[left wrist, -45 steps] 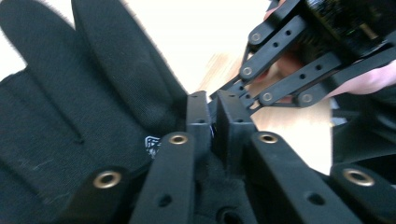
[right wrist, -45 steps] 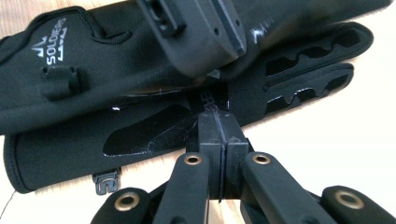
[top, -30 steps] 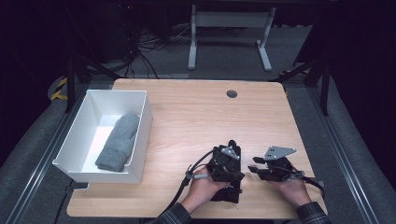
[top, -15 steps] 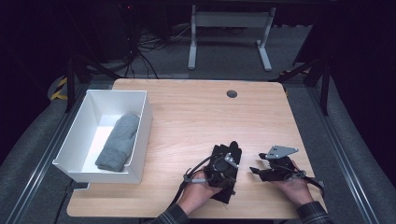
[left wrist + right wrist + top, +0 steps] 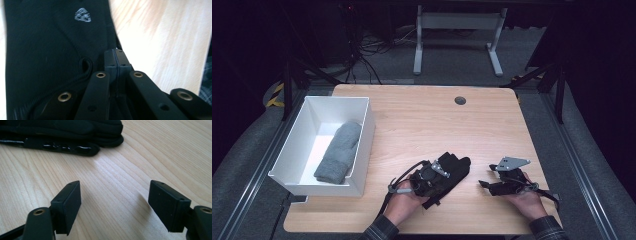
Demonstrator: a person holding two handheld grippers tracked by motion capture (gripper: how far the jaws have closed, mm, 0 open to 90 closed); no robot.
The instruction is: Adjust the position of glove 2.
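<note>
The left gripper [image 5: 117, 65] has its jaws pressed flat together with an edge of the black glove [image 5: 55, 45] pinched at their tips, so the cloth can be dragged or lifted without slipping. The right gripper [image 5: 115, 205] stands with its jaws well apart over bare wood, nothing between them; they have just been opening, most likely having let go so the left hand can carry the glove alone. Seen from the high view, the left gripper [image 5: 447, 172] lies over the black glove [image 5: 459, 167] near the front edge of the table [image 5: 422, 115], a little right of its middle, with the right gripper [image 5: 484, 185] just beside it towards the front right corner. A second earlier the two grippers sat closer together at the glove; now the glove and left hand have shifted left, away from the right hand. The white bin [image 5: 364, 150] at the table's left edge holds a grey glove [image 5: 339, 152], probably where the black one is headed.
</note>
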